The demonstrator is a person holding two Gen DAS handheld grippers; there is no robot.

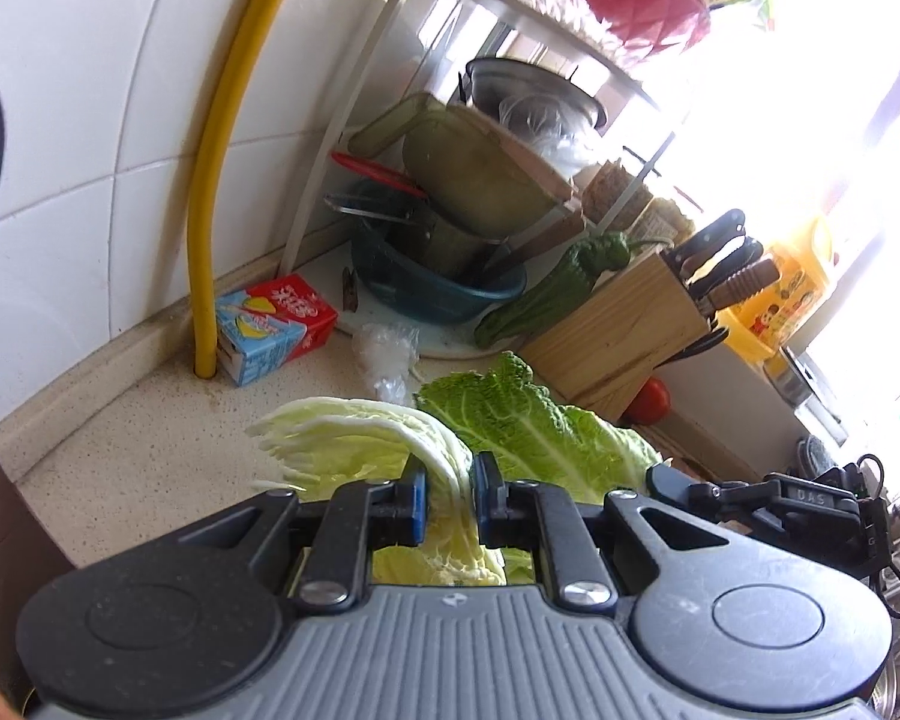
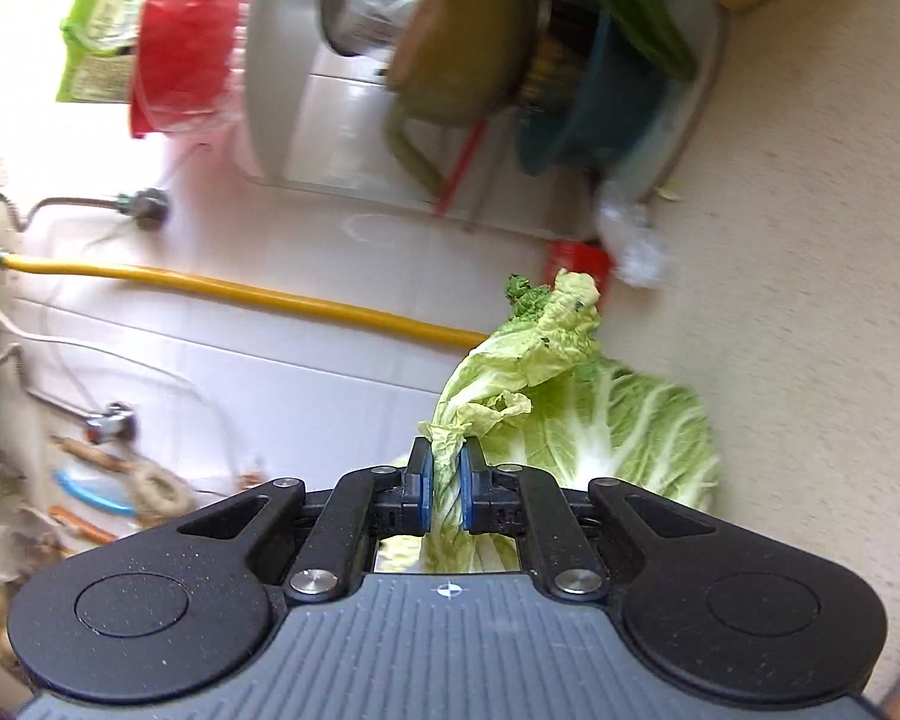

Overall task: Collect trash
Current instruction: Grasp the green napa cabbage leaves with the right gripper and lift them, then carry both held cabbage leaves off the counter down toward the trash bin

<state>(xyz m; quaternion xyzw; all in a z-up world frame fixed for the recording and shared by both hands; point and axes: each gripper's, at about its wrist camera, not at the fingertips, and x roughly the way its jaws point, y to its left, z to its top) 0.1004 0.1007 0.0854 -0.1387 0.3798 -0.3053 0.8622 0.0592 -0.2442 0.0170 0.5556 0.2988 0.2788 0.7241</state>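
Cabbage leaves are the trash in hand: the left tongs (image 1: 450, 495) are clenched on a pale napa cabbage leaf (image 1: 354, 438), pinching it where the white ribs gather, and the right tongs (image 2: 444, 492) are clenched on the crumpled stem end of a second napa cabbage leaf (image 2: 528, 360). Both leaves hang above the speckled table (image 1: 150, 450), out in front of the tongs. A broader, darker green leaf (image 1: 528, 426) lies just beyond the left tongs; whether it rests on the table or is lifted with the others cannot be told.

I judge these leaves light and limp. The frilly blade is thin and would tear or slip under a pull, while the white midrib is thicker and crisp, so it gives the firmer hold. A grip low on the rib, as both tongs have, suits them best, though damp leaf surface may slide between the blue pads (image 2: 424, 492).

More trash waits toward the table's back edge by the wall: a drink carton (image 1: 273, 327) beside the yellow pipe (image 1: 210, 192), and a crumpled clear plastic wrapper (image 1: 387, 354) near the dish rack's base.
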